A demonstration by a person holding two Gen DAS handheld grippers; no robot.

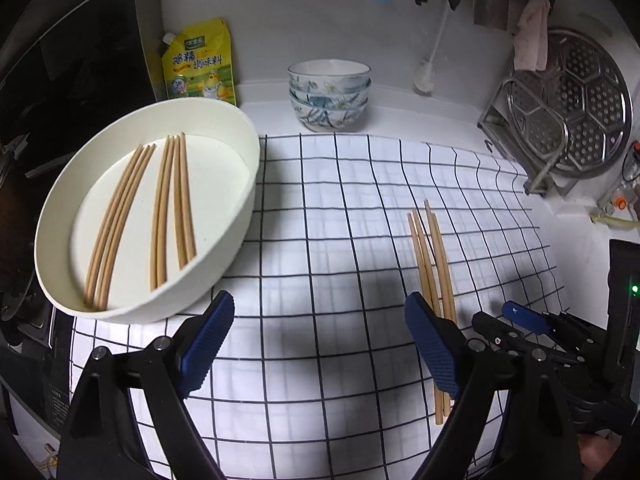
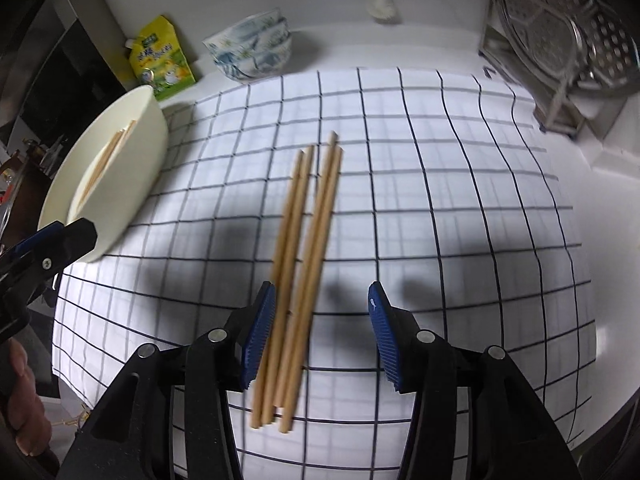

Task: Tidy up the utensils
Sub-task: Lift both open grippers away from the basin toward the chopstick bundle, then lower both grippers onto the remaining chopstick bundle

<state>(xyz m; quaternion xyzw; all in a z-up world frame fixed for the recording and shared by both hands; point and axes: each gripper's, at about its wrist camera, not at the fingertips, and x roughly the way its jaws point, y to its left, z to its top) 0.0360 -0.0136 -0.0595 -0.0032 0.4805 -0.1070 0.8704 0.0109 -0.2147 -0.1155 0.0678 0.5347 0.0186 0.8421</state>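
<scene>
Several wooden chopsticks lie side by side on the checked cloth. My right gripper stands open above their near ends; they lie between its jaws, close to the left blue pad, and the pads do not press on them. The same gripper shows at the right edge of the left wrist view. My left gripper is open and empty over bare cloth, just in front of a white oval tub. Several more chopsticks lie in that tub.
Stacked patterned bowls and a yellow pouch stand by the back wall. A steel rack with a perforated steamer plate occupies the back right. A white brush hangs against the wall. A dark stove lies left.
</scene>
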